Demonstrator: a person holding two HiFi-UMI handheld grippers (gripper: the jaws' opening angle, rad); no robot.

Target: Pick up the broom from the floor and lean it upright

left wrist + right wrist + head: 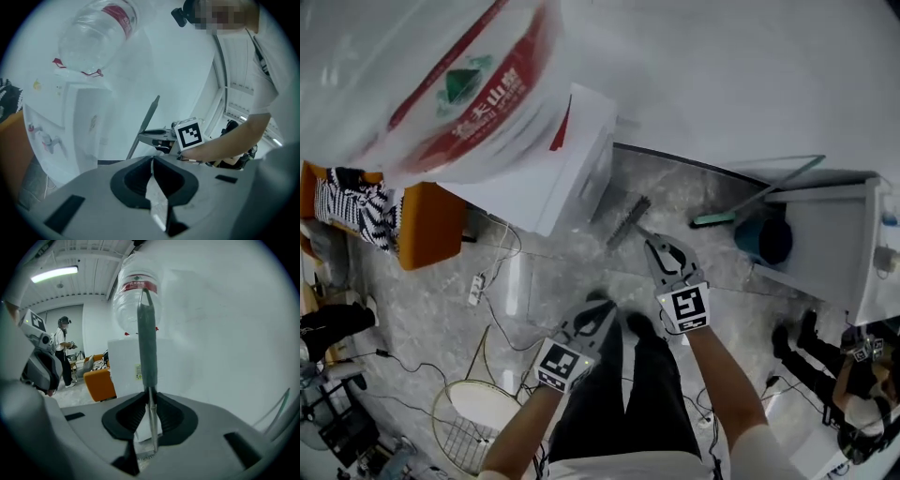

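Note:
The broom is lifted off the floor, its dark brush head (628, 221) low near the white cabinet. My right gripper (659, 246) is shut on its thin grey handle. In the right gripper view the handle (146, 348) rises straight up out of the pinched jaws of the right gripper (150, 401), in front of the water bottle. My left gripper (602, 309) hangs lower left of the right one, above the person's legs, apart from the broom. In the left gripper view the left gripper (152, 161) is shut with nothing in it, and the right gripper (150, 137) and slanting handle (145, 125) show beyond.
A water dispenser with a big bottle (469, 84) stands on a white cabinet (577, 155) at left. An orange sofa (431, 220), floor cables and a power strip (475, 289) lie left. A green-handled tool (741, 211), teal bin (764, 239) and white shelf (839, 234) stand right.

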